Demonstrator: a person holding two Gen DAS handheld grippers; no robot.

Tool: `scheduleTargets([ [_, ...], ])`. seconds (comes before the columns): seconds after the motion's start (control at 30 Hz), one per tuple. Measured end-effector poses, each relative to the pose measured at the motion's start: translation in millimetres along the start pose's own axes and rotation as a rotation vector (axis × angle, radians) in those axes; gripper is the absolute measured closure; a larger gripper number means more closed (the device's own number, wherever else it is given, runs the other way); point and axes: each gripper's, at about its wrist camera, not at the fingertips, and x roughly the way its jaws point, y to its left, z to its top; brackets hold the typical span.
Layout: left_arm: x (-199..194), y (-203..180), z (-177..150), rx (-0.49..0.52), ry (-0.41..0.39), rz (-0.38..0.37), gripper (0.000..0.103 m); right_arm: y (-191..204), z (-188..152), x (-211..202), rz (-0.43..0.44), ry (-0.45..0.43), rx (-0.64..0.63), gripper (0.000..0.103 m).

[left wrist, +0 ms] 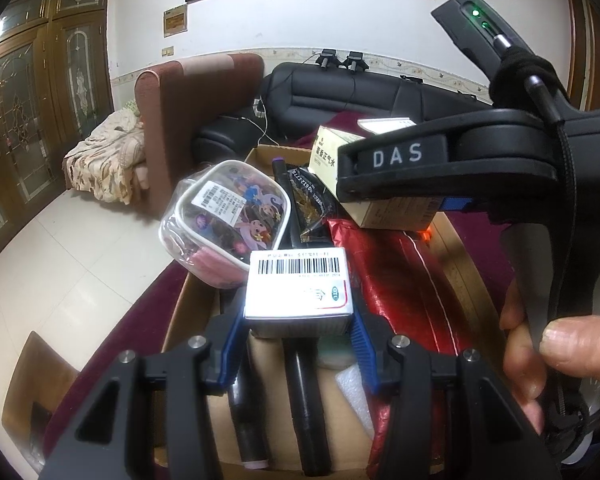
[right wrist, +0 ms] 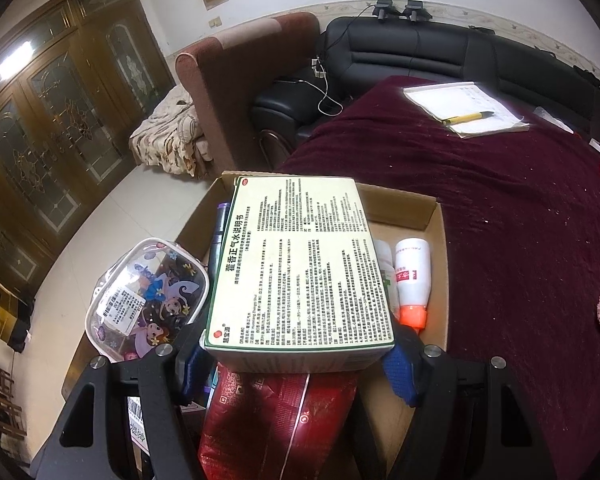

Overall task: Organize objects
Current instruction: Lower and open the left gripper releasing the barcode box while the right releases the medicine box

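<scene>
Holding a small barcoded box (left wrist: 298,286) at lower centre, your left tongs (left wrist: 298,320) grip its sides; your right tongs (right wrist: 296,354) clamp the wide medicine carton (right wrist: 300,264) by its near end, long axis running up-frame. Both loads hang over the cardboard box (right wrist: 432,216) on the maroon worktop (right wrist: 520,240), both tongs pitched downward. The free space lies at right, beside the white bottle (right wrist: 412,276), nearer your right hand.

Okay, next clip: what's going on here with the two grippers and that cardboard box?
A person is sorting small items at a cardboard box on a maroon-covered table. The left hand-held gripper clamps a small white barcoded box over the box's contents. The right hand-held gripper clamps a larger medicine box covered in printed text, held above a red packet. A cartoon-printed pouch sits at the box's left edge, and a white bottle with an orange cap lies inside.
</scene>
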Motion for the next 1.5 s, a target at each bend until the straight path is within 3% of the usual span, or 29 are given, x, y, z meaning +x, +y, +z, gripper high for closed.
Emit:
scheduleTargets([
  [1.0,11.4,5.6,-6.7,-0.018,0.045,-0.018,0.056,4.0,-8.2,18.9,0.007,0.062,-0.015,0.026],
  [1.5,8.6,2.9,-2.5,-0.001,0.043,-0.002,0.035,5.3,-10.2,2.8,-0.011,0.057,-0.015,0.023],
])
